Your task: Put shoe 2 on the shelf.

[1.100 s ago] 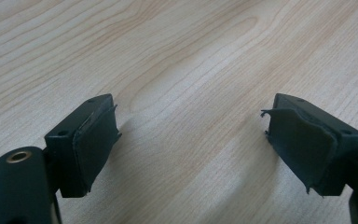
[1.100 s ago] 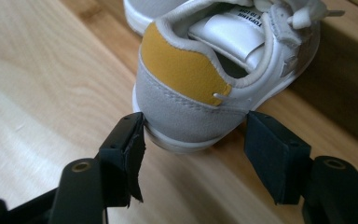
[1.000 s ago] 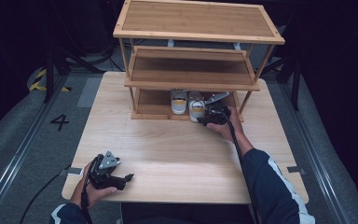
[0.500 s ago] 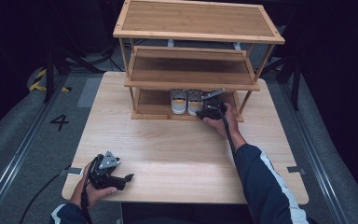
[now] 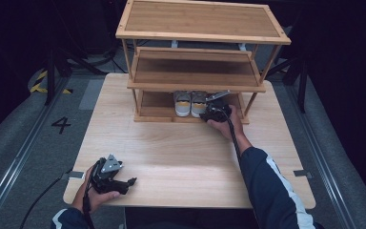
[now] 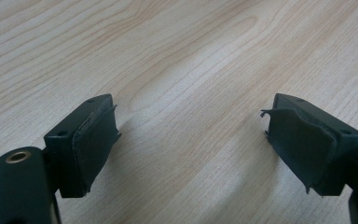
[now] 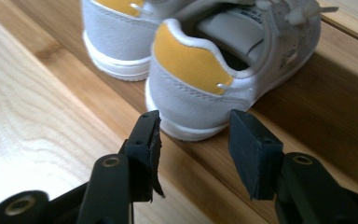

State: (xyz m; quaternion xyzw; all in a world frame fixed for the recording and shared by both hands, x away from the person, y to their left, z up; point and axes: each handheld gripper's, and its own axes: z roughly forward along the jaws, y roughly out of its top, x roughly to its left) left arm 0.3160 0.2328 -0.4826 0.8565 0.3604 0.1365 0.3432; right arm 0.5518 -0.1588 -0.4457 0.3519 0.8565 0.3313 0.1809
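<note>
Left gripper (image 5: pixel 132 181): rests at the near left corner of the table (image 5: pixel 181 157), held low in the person's left hand (image 5: pixel 89 198); in the left gripper view its jaws stand wide apart over bare wood, nothing between them.

Right forearm: the dark sleeve (image 5: pixel 271 191) with a white stripe runs from the near right edge far across the table, wrist stretched towards the foot of the shoe rack (image 5: pixel 198 67).

Right gripper (image 7: pixel 193 140): held low and level just short of the rack's bottom shelf (image 7: pixel 307 93); jaws have just been closing, yet a gap is left and they hold nothing; the heel lies just beyond the tips, not between the pads.

Right-hand shoe (image 7: pixel 223 65): small grey trainer with a yellow heel tab, on the bottom shelf, heel towards the person, touching or just beside its mate.

Left-hand shoe (image 7: pixel 121 32): the matching one, farther left on the same shelf.

Step in hand: seemingly either letting go of the shoe just set down or lining up to grip its heel; I cannot tell which.

Doing it well: keep the jaws level with the shelf and centred on the heel, move straight along the shoe's length, and stay clear of the neighbouring shoe and the shelf edge above.
</note>
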